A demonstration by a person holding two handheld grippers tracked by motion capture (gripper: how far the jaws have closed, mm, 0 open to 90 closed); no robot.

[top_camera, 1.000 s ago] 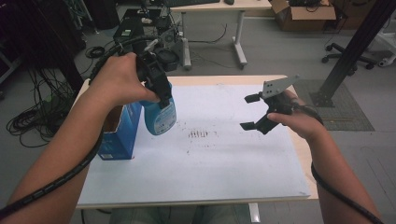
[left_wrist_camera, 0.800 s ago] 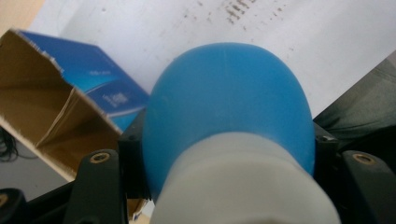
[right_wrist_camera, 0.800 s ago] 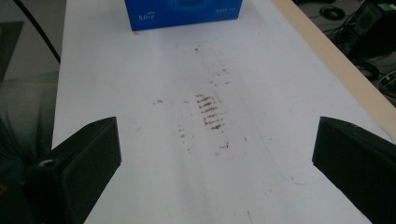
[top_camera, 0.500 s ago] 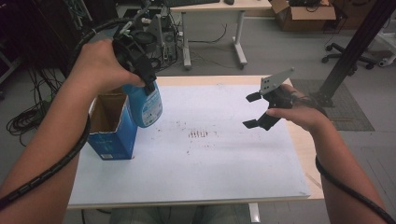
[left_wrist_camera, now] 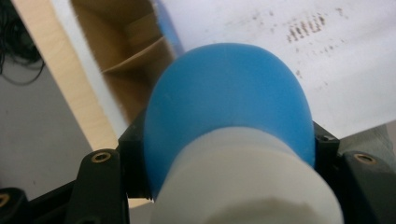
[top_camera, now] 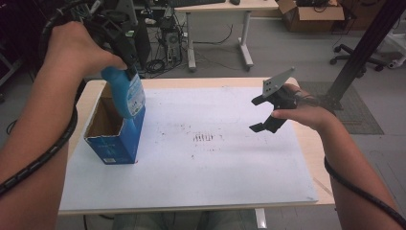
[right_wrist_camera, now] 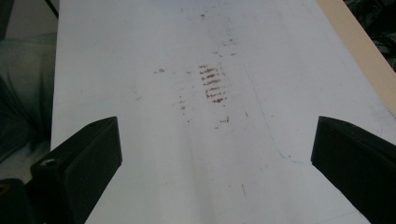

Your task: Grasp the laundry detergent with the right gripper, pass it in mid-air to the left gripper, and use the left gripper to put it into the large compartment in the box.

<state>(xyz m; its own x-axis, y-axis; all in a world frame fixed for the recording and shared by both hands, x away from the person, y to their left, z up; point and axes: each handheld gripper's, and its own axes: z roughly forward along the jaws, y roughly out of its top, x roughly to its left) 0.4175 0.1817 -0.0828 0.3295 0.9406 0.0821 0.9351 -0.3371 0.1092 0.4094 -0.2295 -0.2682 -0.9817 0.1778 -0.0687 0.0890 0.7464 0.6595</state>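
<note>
A blue bottle (top_camera: 127, 93) with a white label hangs bottom-down over the right edge of an open blue cardboard box (top_camera: 114, 130) at the table's left. My left gripper (top_camera: 120, 39) is shut on the bottle's upper part. In the left gripper view the bottle (left_wrist_camera: 229, 107) and its white cap bulge between the jaws, with the box's brown inside (left_wrist_camera: 123, 60) below. At the right, my right gripper (top_camera: 261, 114) hovers open over the white sheet (top_camera: 215, 158), nothing between its jaws. The right gripper view looks down on the sheet's brown smudges (right_wrist_camera: 212, 84).
The white sheet covers most of the wooden table (top_camera: 316, 143), and a brown smudge patch (top_camera: 205, 138) marks its middle. Beyond the table stand a desk (top_camera: 218, 28), cables and a cardboard box (top_camera: 311, 9) on the floor. A black post (top_camera: 364, 48) rises at the far right.
My left gripper has lifted the bottle and carried it left, from beside the box to above its right edge. The right gripper has drifted slightly up and stays open.
</note>
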